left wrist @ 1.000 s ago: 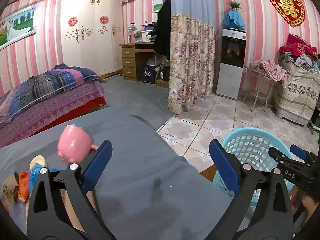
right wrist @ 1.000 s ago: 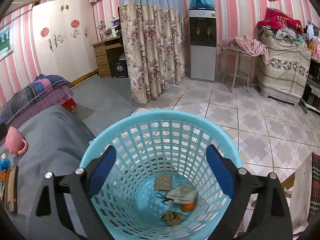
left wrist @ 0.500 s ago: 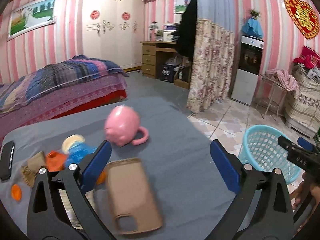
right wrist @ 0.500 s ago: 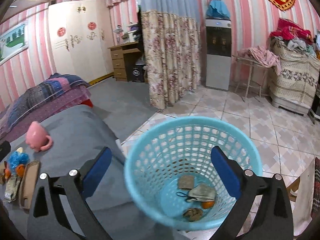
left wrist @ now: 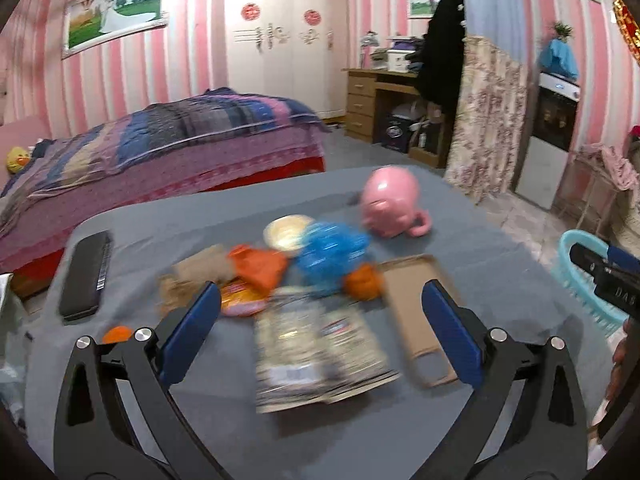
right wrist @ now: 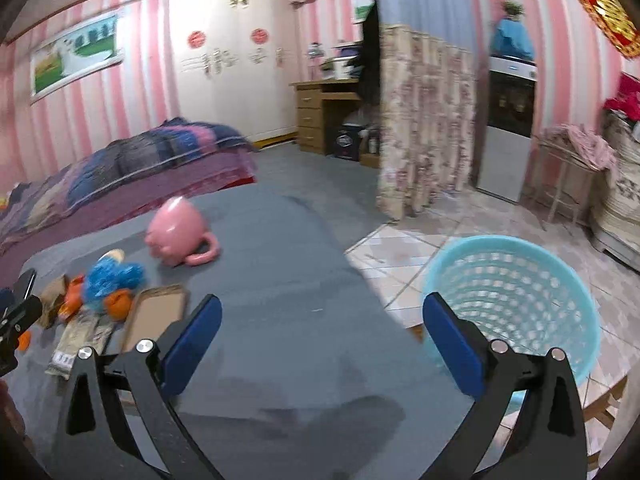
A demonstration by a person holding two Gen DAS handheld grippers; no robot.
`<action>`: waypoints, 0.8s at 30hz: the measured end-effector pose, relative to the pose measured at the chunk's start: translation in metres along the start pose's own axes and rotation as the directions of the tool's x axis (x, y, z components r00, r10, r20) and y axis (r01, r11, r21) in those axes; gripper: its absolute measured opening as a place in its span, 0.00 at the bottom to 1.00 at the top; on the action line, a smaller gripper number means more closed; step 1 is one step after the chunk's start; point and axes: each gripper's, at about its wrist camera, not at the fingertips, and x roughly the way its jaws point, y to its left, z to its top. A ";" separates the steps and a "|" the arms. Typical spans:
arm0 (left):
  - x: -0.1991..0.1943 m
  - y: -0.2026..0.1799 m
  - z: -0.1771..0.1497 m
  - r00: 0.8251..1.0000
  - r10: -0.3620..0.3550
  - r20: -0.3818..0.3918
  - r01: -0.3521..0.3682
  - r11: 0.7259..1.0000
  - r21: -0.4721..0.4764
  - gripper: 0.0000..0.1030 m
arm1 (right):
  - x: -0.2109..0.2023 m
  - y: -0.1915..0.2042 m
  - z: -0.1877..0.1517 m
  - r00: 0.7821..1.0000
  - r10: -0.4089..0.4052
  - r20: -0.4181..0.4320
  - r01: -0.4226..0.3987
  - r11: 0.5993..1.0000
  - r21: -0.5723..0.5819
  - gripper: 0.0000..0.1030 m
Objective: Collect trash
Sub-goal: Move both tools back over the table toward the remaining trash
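Observation:
A heap of trash lies on the grey table point(left wrist: 480, 248): a printed wrapper point(left wrist: 320, 352), a blue plastic wad point(left wrist: 332, 256), orange scraps point(left wrist: 260, 266), brown paper point(left wrist: 204, 266) and an orange peel point(left wrist: 362, 284). My left gripper point(left wrist: 320, 332) hovers open right over the wrapper, nothing between its fingers. My right gripper point(right wrist: 322, 340) is open above bare tablecloth, the heap point(right wrist: 108, 276) far to its left. The light blue basket point(right wrist: 516, 300) stands on the floor off the table's right edge.
A pink mug point(left wrist: 394, 202) lies tipped behind the heap. A tan phone case point(left wrist: 420, 312) sits to the right of the wrapper and a black remote point(left wrist: 86, 274) at the left. A bed point(left wrist: 160, 148) lies beyond the table. Tiled floor surrounds the basket.
Both grippers swung left, away from the basket. The left one now faces the trash heap on the table; the right one left the basket's mouth and looks over the tablecloth.

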 end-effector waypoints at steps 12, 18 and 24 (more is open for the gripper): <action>0.002 0.132 -0.055 0.981 0.146 -0.126 -0.157 0.984 -0.087 0.94 | 0.023 0.081 -0.022 0.991 0.103 -0.089 -0.112 0.989 -0.095 0.96; 0.010 0.165 -0.067 0.971 0.180 -0.155 -0.198 0.975 -0.106 0.92 | 0.032 0.105 -0.032 0.989 0.100 -0.109 -0.115 0.983 -0.144 0.96; 0.038 0.180 -0.059 0.973 0.095 -0.211 -0.129 0.979 -0.157 0.63 | 0.041 0.117 -0.032 0.987 0.101 -0.128 -0.121 0.981 -0.152 0.96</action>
